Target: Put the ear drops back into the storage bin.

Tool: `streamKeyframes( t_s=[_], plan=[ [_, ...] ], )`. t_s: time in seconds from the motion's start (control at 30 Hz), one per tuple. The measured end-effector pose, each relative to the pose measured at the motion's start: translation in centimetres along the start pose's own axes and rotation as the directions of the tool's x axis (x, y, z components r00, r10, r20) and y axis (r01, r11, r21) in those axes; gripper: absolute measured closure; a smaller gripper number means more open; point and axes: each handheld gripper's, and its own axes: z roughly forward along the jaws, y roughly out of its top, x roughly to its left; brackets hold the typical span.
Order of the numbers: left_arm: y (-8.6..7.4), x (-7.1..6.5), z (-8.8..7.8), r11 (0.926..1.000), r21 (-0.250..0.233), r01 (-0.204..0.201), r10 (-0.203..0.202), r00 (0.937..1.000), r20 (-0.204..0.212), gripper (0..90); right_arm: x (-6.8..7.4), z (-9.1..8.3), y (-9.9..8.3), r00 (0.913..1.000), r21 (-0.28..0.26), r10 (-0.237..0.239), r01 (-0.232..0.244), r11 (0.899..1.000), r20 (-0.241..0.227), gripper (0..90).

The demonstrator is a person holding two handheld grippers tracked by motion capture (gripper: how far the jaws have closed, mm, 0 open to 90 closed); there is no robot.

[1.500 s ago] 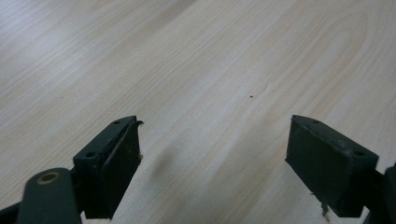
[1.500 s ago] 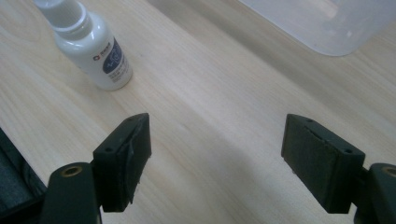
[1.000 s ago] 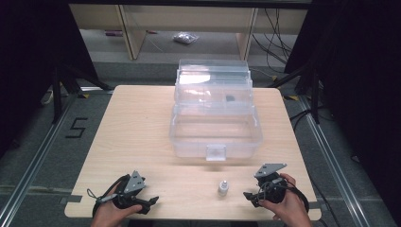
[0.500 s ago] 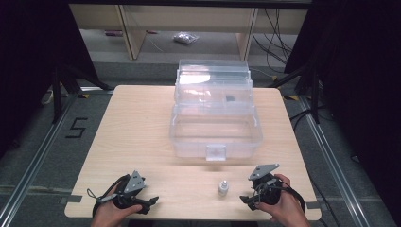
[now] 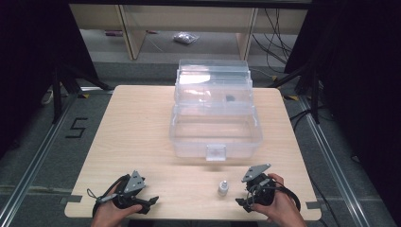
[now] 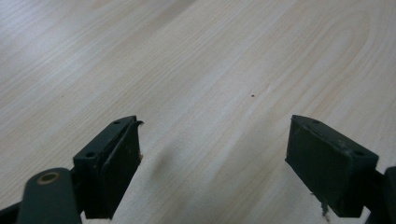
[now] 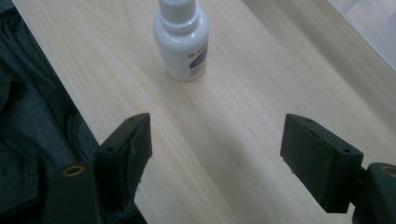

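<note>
A small white bottle (image 5: 223, 187) with a white cap stands upright near the table's front edge; in the right gripper view the bottle (image 7: 181, 42) shows a dark label. My right gripper (image 5: 242, 202) lies just right of it, pointing at it, jaws wide apart with bare wood between them (image 7: 215, 140); the bottle stands ahead of the jaws, apart from them. My left gripper (image 5: 152, 202) rests at the front left of the table, open over bare wood (image 6: 212, 158). A clear plastic box (image 5: 215, 127) with its lid raised stands in the table's middle.
The light wooden table (image 5: 137, 127) has free room left of the box and along the front between the two grippers. Its front edge (image 7: 60, 88) runs close by the bottle. Shelving and cables stand beyond the far edge.
My right gripper has shifted slightly left, closer to the bottle. The left gripper has stayed put.
</note>
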Motion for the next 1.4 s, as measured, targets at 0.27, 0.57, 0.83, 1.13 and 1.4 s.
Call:
streamKeyframes(
  t_s=[0.27, 0.57, 0.83, 1.13, 1.4],
  plan=[
    [0.0, 0.0, 0.0, 1.0, 0.004, -0.003, 0.003, 1.0, -0.001, 17.2, 0.7, 0.3, 0.8, 0.9998, 0.023, -0.019, 0.019, 1.0, -0.009, 25.7],
    [0.0, 0.0, 0.1, 1.0, 0.004, 0.002, -0.002, 1.0, -0.001, 17.2, 1.0, 0.7, 2.0, 0.9968, 0.054, -0.08, 0.079, 0.995, 0.007, 25.8],
    [0.0, 0.1, 0.0, 1.0, 0.002, 0.001, -0.001, 1.0, -0.002, 17.2, 1.4, 1.0, 3.2, 0.9929, 0.072, -0.119, 0.118, 0.99, 0.012, 27.5],
    [0.0, 0.1, 0.0, 1.0, 0.003, 0.0, 0.0, 1.0, 0.0, 17.2, 1.6, 1.5, 4.2, 0.9898, 0.098, -0.142, 0.142, 0.985, 0.001, 29.8],
    [0.0, 0.1, 0.0, 1.0, 0.006, -0.004, 0.004, 1.0, -0.001, 17.2, 1.5, 2.0, 5.0, 0.9871, 0.106, -0.158, 0.16, 0.982, -0.027, 32.7]
  ],
)
